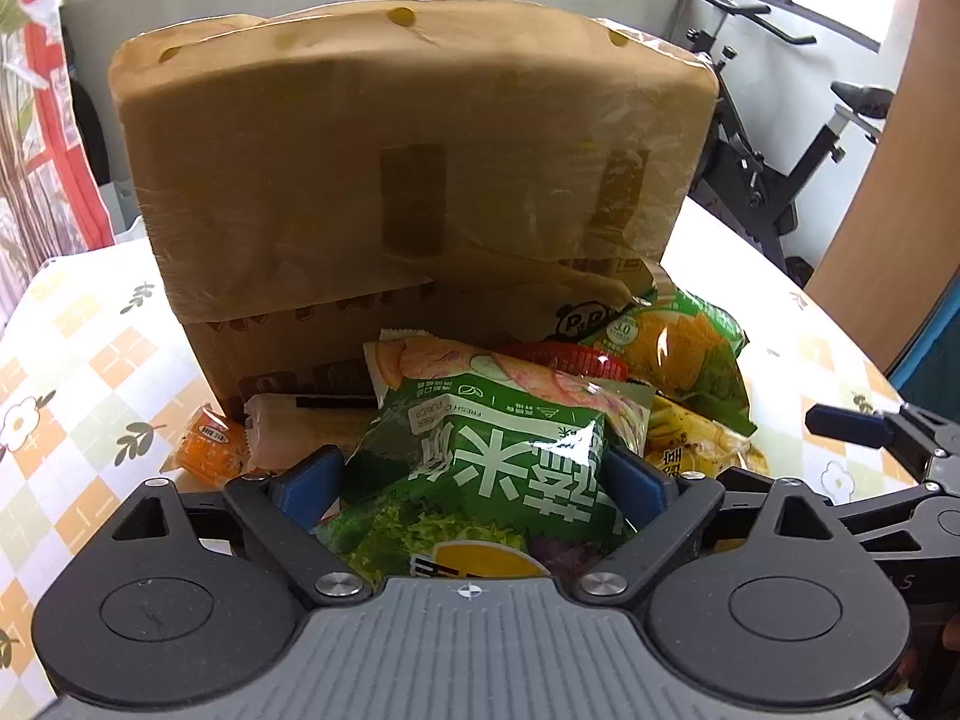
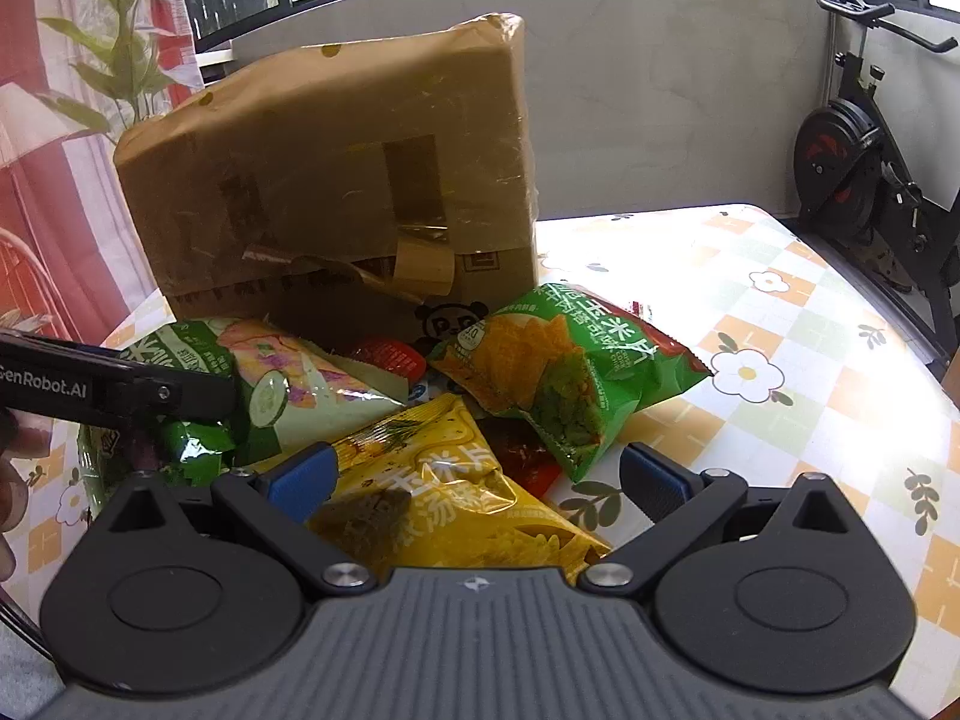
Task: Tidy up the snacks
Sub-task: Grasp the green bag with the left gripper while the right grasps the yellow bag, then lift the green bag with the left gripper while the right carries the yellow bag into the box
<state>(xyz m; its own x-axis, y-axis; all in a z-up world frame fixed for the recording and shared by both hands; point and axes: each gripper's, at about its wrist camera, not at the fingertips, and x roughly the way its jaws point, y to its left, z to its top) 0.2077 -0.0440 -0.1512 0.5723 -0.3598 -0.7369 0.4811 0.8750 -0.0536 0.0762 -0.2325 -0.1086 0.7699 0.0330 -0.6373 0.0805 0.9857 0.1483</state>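
- Sitting in a loose pile on the tabletop, the snack bags are lying against the front of a brown cardboard box; sorting looks barely begun.
- Straddling a green snack bag, the left hand-held gripper is spread wide, pads not visibly pressing.
- Hovering over a yellow chip bag, the right hand-held gripper is gaping too, holding nothing.
- Closing squarely on the crinkly bags seems next.
- Hiding under the heap, lower packets are hard to identify; the box's opening is not showing.
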